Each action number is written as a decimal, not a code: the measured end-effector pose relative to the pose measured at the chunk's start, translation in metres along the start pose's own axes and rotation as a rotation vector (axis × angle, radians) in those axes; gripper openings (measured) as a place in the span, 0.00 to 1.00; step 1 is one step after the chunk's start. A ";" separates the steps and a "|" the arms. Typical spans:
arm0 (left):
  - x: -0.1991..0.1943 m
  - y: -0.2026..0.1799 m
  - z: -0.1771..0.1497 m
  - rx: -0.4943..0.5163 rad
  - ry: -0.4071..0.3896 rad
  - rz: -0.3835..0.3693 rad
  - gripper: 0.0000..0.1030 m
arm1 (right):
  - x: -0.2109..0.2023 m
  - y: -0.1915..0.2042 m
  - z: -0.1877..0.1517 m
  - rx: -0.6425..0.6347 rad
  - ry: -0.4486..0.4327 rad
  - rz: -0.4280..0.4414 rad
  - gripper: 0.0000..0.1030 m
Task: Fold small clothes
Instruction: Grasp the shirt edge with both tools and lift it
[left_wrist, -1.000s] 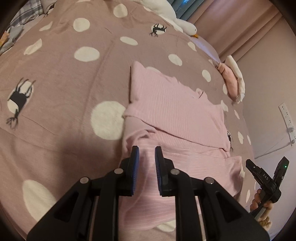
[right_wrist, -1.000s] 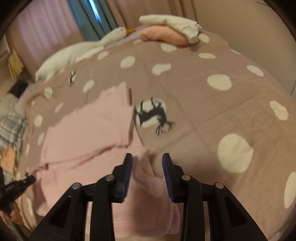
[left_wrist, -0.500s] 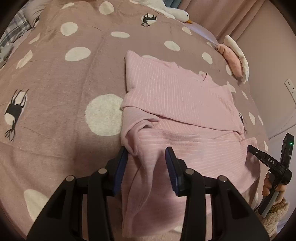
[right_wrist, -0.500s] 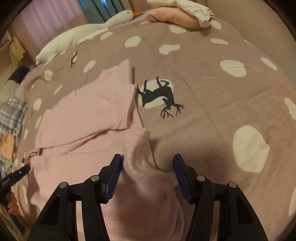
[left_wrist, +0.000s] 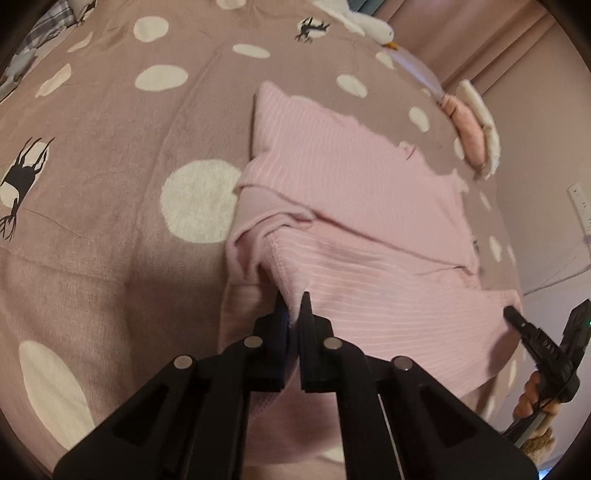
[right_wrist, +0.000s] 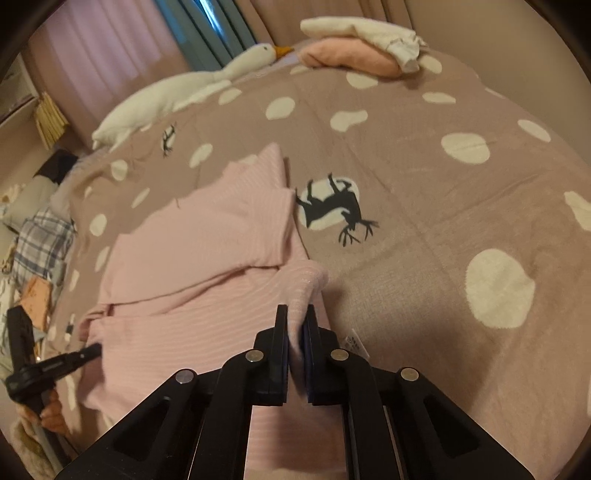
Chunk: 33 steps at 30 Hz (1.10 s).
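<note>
**A spotted bed, well covered**

The bed (right_wrist: 424, 236) wears a mauve cover with white dots and black deer. A pink ribbed garment (left_wrist: 354, 206) lies partly folded across its middle. Toward the far edge rests a long white goose plush (right_wrist: 177, 96), and near it a small pile of folded clothes (right_wrist: 354, 51), peach under cream. Plaid fabric (right_wrist: 40, 247) sits at one side.

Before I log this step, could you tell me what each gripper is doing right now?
Left gripper: closed on the near edge of the pink garment.
Right gripper: closed on the same garment's other near corner.
</note>
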<state>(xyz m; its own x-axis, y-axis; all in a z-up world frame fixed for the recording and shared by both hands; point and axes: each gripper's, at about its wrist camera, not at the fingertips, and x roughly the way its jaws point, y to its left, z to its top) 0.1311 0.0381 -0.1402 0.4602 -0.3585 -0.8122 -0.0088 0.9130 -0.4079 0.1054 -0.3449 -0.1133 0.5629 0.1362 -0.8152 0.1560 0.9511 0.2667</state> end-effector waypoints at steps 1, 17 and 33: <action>-0.005 -0.002 -0.001 0.001 -0.013 0.000 0.03 | -0.004 0.000 0.000 0.003 -0.008 0.009 0.07; -0.104 -0.033 0.015 0.090 -0.312 -0.067 0.03 | -0.064 0.022 0.029 -0.045 -0.205 0.069 0.07; -0.082 -0.024 0.068 0.033 -0.315 -0.083 0.02 | -0.048 0.049 0.076 -0.082 -0.276 0.112 0.07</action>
<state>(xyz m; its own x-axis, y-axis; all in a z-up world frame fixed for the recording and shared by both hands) 0.1539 0.0588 -0.0355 0.7101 -0.3586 -0.6060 0.0666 0.8910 -0.4491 0.1482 -0.3256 -0.0222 0.7741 0.1717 -0.6094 0.0208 0.9551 0.2956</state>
